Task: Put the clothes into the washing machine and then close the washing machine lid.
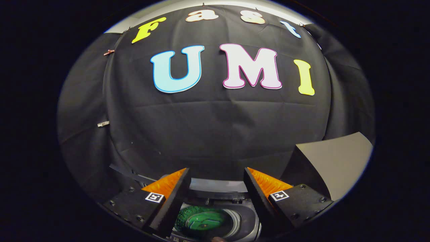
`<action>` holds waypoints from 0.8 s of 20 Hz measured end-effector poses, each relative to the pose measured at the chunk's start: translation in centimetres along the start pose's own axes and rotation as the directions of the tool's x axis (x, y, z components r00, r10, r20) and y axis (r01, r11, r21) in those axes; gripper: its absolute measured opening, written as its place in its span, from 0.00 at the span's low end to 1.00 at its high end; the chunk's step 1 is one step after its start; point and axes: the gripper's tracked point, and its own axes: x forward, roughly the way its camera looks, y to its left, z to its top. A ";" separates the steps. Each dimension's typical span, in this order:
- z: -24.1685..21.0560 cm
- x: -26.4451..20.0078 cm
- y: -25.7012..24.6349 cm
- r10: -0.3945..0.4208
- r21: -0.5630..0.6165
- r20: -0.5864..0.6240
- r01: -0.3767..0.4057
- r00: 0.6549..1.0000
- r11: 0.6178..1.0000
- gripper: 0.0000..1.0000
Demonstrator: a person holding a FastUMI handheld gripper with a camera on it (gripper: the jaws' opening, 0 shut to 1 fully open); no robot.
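My gripper [216,173] is open, its two fingers spread wide with nothing between them. Below and between the fingers lies the top of the washing machine [247,218], a grey body with a round opening. Inside the opening the green drum [205,220] shows. The lid [215,185] appears to stand raised at the back of the opening, just beyond the fingertips. No clothes can be made out in the drum from here.
The black booth cloth [215,127] hangs straight ahead, close behind the machine. A grey panel [339,161] leans at the right, past the right finger. Two small clips [103,124] sit on the cloth at the left.
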 end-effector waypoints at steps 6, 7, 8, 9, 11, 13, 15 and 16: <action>-2.2 -4.1 0.9 -0.006 -0.135 -0.010 0.005 1.000 0.991 0.99; -2.7 -4.4 0.9 -0.007 -0.131 -0.026 0.003 1.000 0.991 0.99; -3.2 -4.6 1.0 -0.009 -0.124 -0.040 0.004 0.999 0.992 0.99; -3.6 -4.9 1.0 -0.007 -0.116 -0.051 0.001 0.999 0.993 0.99; -3.9 -5.5 1.0 -0.002 -0.104 -0.057 -0.004 0.998 0.995 0.99; -3.9 -6.2 0.7 0.001 -0.098 -0.050 -0.006 0.999 0.995 0.99; -3.9 -7.0 0.3 0.007 -0.091 -0.044 -0.011 0.999 0.996 0.99; -3.7 -7.4 0.1 0.008 -0.088 -0.042 -0.012 0.999 0.996 0.99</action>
